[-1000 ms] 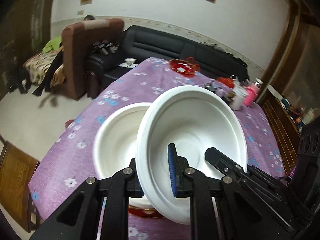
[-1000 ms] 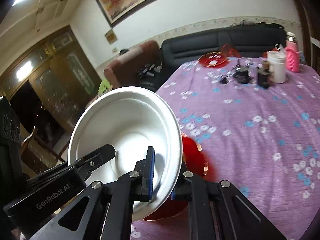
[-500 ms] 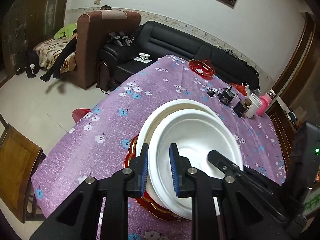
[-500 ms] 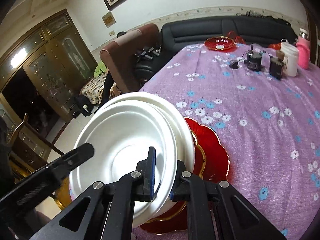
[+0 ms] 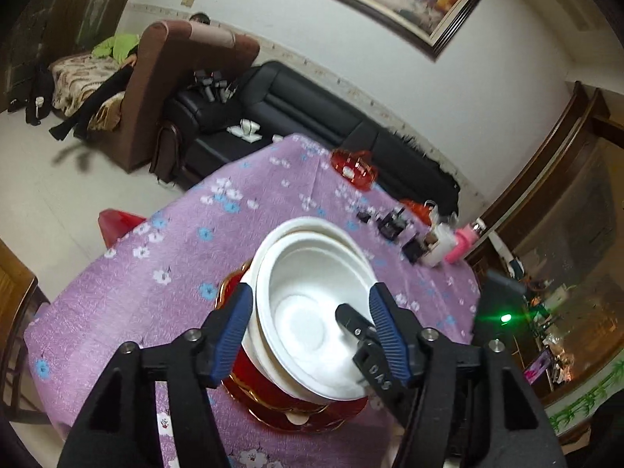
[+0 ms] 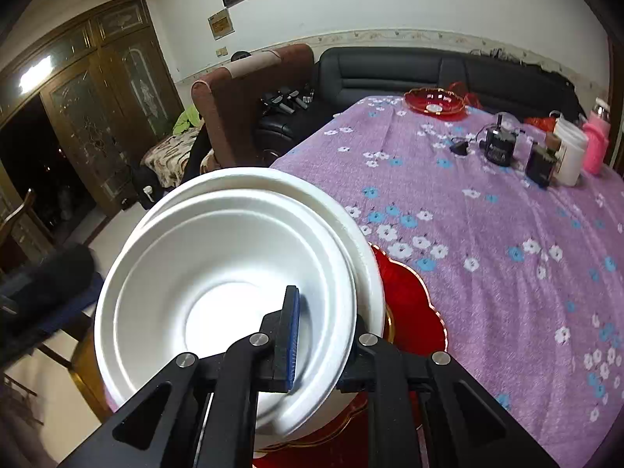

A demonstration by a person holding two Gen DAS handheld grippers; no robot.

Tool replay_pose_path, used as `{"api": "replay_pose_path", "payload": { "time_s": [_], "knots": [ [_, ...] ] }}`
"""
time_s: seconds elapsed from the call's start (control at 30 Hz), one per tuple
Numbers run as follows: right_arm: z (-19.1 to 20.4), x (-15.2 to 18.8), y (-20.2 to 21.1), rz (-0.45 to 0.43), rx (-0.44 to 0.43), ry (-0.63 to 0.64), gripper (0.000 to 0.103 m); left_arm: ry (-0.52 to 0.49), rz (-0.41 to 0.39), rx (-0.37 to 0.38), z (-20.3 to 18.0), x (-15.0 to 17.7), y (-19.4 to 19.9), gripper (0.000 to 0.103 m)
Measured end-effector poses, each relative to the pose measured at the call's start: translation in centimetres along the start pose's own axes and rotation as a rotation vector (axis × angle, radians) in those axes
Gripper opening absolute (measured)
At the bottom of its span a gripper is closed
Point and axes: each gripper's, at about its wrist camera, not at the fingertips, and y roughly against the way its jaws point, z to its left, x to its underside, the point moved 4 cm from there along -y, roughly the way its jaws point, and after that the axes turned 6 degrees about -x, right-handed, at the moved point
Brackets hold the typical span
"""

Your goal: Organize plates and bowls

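Observation:
Two white bowls are nested on a red gold-rimmed plate [image 5: 296, 409] on the purple flowered tablecloth. The inner bowl [image 5: 308, 319] sits inside the outer bowl [image 5: 312, 226]. My left gripper [image 5: 312, 327] is open, its blue pads spread on either side of the bowls without gripping them. In the right wrist view my right gripper [image 6: 323, 339] is shut on the inner bowl's [image 6: 218, 273] near rim, one finger inside, one outside. The outer bowl [image 6: 351, 226] and red plate [image 6: 409, 300] show beneath.
A second red dish [image 6: 433, 101] stands at the table's far end. Black boxes [image 6: 499, 148], a white cup [image 6: 569, 152] and a pink bottle [image 6: 596, 140] stand at the far right. A black sofa and brown armchair lie beyond the table.
The held bowl has come down into the other bowl on the red plate. My left gripper has opened and let go of the rim; my right gripper still clamps it.

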Motion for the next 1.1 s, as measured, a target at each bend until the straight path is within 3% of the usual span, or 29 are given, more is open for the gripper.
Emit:
{"api": "replay_pose_path", "payload": {
  "time_s": [0.2,0.27,0.33,0.37,0.63,0.93,1.1],
  "knots": [
    [0.9,-0.1,0.1,-0.019,0.053,0.068,0.019,0.002,-0.041,-0.006,-0.4,-0.6,1.8,0.075],
    [1.3,-0.1,0.5,-0.030,0.039,0.079,0.042,0.005,-0.061,-0.021,-0.3,-0.8,2.4,0.077],
    [1.6,-0.2,1.2,-0.061,0.019,0.077,0.060,0.003,-0.073,-0.034,-0.1,-1.0,2.7,0.077],
    [1.7,-0.3,1.7,-0.086,0.015,0.077,0.064,0.003,-0.078,-0.041,0.0,-1.1,2.7,0.077],
    [1.5,-1.0,4.4,-0.168,-0.011,0.037,0.066,-0.033,-0.091,-0.136,0.0,-0.8,2.6,0.077],
    [-1.4,0.1,5.8,-0.196,-0.012,-0.057,0.069,-0.189,-0.123,-0.305,-2.1,0.8,2.0,0.078],
    [-2.7,0.7,7.4,-0.232,-0.007,-0.091,0.071,-0.257,-0.165,-0.379,-3.5,1.5,2.2,0.084]
  ]
}}
